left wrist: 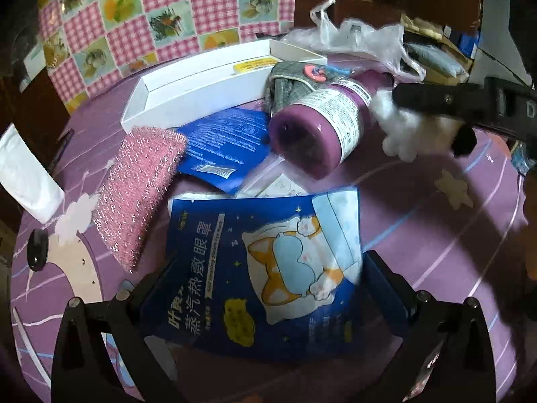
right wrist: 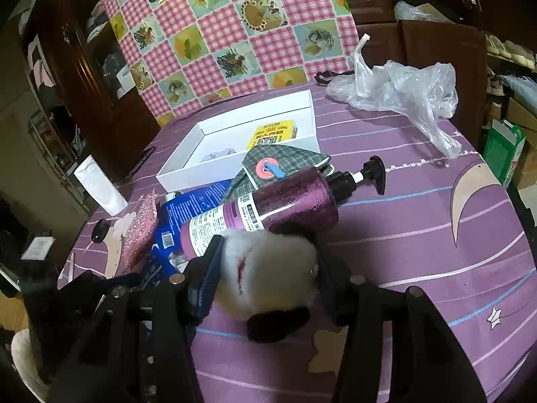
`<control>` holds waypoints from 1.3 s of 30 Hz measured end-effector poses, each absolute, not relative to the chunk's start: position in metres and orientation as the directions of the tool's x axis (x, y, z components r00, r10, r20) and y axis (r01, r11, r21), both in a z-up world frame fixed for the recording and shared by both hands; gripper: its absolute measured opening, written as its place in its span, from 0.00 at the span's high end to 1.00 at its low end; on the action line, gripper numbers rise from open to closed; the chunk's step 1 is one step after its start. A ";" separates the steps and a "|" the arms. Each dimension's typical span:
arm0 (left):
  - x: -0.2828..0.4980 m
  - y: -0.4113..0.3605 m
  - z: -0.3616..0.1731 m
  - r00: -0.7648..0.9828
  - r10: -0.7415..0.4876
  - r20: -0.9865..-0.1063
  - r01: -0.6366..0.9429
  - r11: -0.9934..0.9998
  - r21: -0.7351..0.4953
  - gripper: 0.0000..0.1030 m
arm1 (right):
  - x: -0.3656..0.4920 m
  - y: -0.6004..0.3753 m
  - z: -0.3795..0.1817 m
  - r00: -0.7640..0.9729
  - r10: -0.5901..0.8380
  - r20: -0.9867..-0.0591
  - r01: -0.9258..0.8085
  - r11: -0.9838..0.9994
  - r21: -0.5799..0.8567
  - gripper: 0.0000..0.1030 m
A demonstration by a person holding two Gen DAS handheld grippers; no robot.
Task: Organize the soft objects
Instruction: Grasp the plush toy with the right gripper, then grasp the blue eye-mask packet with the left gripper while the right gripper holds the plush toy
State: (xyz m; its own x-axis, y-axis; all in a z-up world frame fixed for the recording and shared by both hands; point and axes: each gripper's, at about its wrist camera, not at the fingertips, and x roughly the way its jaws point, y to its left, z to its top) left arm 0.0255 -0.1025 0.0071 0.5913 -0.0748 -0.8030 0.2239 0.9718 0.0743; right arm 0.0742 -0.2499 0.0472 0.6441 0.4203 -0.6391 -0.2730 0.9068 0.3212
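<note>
Left tongs point(left wrist: 258, 305) spread wide, released, straddling the blue steam eye mask packet point(left wrist: 255, 275) that lies flat on the tabletop point(left wrist: 419, 235) directly under them, long axis running near to far, between the arms. Right tongs point(right wrist: 265, 268) clenched on the white plush toy point(right wrist: 268, 268), held just right of the purple pump bottle point(right wrist: 268, 205). Farther off, the white box point(right wrist: 235, 147) lies open, far-left of both tongs. Left hand looks nearer the box; the packet likely needs regrasping.

Left gripper point(left wrist: 265, 305): jaws spread wide, low in frame. Right gripper point(right wrist: 265, 275): jaws clamped, lower centre.
</note>
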 end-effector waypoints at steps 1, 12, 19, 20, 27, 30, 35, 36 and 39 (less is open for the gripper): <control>0.026 -0.100 0.007 0.588 -0.078 -0.805 0.220 0.973 0.067 0.00 | 0.074 -0.250 0.047 0.643 0.418 -0.641 -0.272 0.908 0.320 0.48; 0.035 -0.062 0.001 0.567 -0.062 -0.821 0.095 0.995 -0.010 0.00 | 0.077 -0.248 0.040 0.618 0.408 -0.671 -0.263 0.913 0.313 0.48; 0.031 -0.057 0.004 0.568 -0.079 -0.819 0.101 0.995 -0.026 0.07 | 0.077 -0.244 0.039 0.600 0.418 -0.682 -0.281 0.909 0.309 0.48; 0.030 -0.055 0.005 0.568 -0.083 -0.819 0.102 0.994 -0.029 0.11 | 0.077 -0.243 0.039 0.599 0.420 -0.682 -0.283 0.908 0.310 0.48; 0.025 -0.038 0.010 0.595 -0.079 -0.800 0.045 0.997 -0.065 0.36 | 0.075 -0.241 0.039 0.599 0.421 -0.682 -0.294 0.907 0.301 0.48; 0.023 -0.026 0.013 0.605 -0.106 -0.789 0.021 0.993 -0.118 0.46 | 0.075 -0.241 0.040 0.601 0.420 -0.680 -0.293 0.907 0.301 0.48; 0.015 -0.019 0.018 0.626 -0.099 -0.774 -0.024 0.989 -0.146 0.65 | 0.074 -0.240 0.040 0.602 0.420 -0.679 -0.294 0.907 0.301 0.48; 0.013 -0.019 0.020 0.633 -0.084 -0.770 -0.035 0.990 -0.137 0.70 | 0.074 -0.241 0.039 0.602 0.420 -0.679 -0.293 0.907 0.301 0.48; 0.008 -0.014 0.023 0.637 -0.065 -0.768 -0.058 0.990 -0.132 0.84 | 0.074 -0.240 0.039 0.602 0.420 -0.679 -0.294 0.907 0.301 0.48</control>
State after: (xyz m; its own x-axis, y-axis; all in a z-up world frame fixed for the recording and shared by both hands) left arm 0.0083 -0.0144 0.0235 0.6373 -0.0650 -0.7679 -0.0576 0.9896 -0.1315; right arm 0.0740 -0.2404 0.0394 0.6018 0.4204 -0.6791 -0.2935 0.9072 0.3015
